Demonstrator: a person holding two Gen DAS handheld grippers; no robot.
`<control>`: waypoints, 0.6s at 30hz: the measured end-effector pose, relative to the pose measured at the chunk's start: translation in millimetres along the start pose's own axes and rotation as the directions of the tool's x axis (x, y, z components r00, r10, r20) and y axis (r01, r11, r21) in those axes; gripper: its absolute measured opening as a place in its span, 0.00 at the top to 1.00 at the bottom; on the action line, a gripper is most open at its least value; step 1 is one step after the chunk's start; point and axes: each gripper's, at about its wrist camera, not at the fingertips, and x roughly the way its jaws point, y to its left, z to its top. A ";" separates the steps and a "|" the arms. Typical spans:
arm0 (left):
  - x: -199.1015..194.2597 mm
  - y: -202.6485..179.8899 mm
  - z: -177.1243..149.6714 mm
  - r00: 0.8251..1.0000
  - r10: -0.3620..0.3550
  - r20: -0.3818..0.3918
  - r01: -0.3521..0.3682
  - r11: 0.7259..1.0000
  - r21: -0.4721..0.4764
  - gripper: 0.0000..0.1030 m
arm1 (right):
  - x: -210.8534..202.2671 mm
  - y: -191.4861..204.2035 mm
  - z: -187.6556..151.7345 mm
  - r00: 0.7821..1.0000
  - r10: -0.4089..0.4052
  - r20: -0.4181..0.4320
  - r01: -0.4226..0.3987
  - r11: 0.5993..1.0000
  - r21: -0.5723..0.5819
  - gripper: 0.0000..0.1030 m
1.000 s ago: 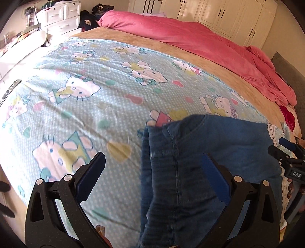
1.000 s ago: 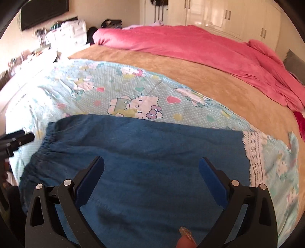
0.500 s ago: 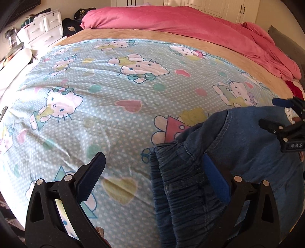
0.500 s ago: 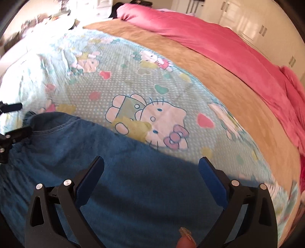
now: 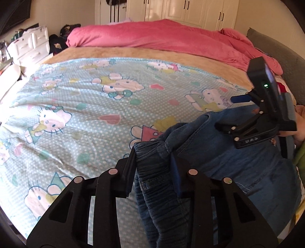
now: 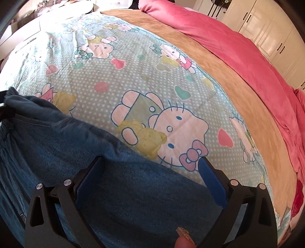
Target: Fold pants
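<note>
Blue denim pants (image 5: 228,162) lie on the near right of the bed; in the right wrist view the pants (image 6: 57,152) fill the lower left. My left gripper (image 5: 153,154) is closing, and its pads press the gathered elastic waistband (image 5: 152,183) from both sides. My right gripper (image 6: 150,160) hovers over the far edge of the pants, its jaws wide and just starting to close, with denim under them but no pad touching it. The left wrist view shows the right gripper (image 5: 231,113) above the pants at the right.
A light blue cartoon-cat sheet (image 5: 85,105) covers the bed, with a tan blanket (image 5: 133,53) and a pink duvet (image 5: 162,36) beyond. White drawers (image 5: 30,45) stand at the far left, wardrobes (image 5: 190,9) behind, and a grey cushion (image 5: 270,51) at the right.
My left jaws have gone from wide apart to pinched on the waistband, and the hand has rolled. My right gripper has moved across and down to the pants' far edge.
</note>
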 end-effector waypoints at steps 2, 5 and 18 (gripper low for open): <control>-6.9 -4.8 -0.9 1.000 0.006 0.014 -0.006 1.000 0.012 0.76 | -2.2 2.3 -2.2 0.999 0.044 0.012 -0.044 0.999 0.002 0.26; -12.0 -9.0 -3.1 1.000 0.012 0.025 -0.012 1.000 0.016 0.76 | -9.2 12.0 -4.3 0.995 0.093 0.040 -0.092 0.996 -0.018 0.61; -45.8 -13.8 -21.2 0.998 0.027 0.063 -0.026 1.000 -0.016 0.76 | -103.6 16.6 -60.1 0.963 0.118 0.241 -0.153 0.979 0.133 0.94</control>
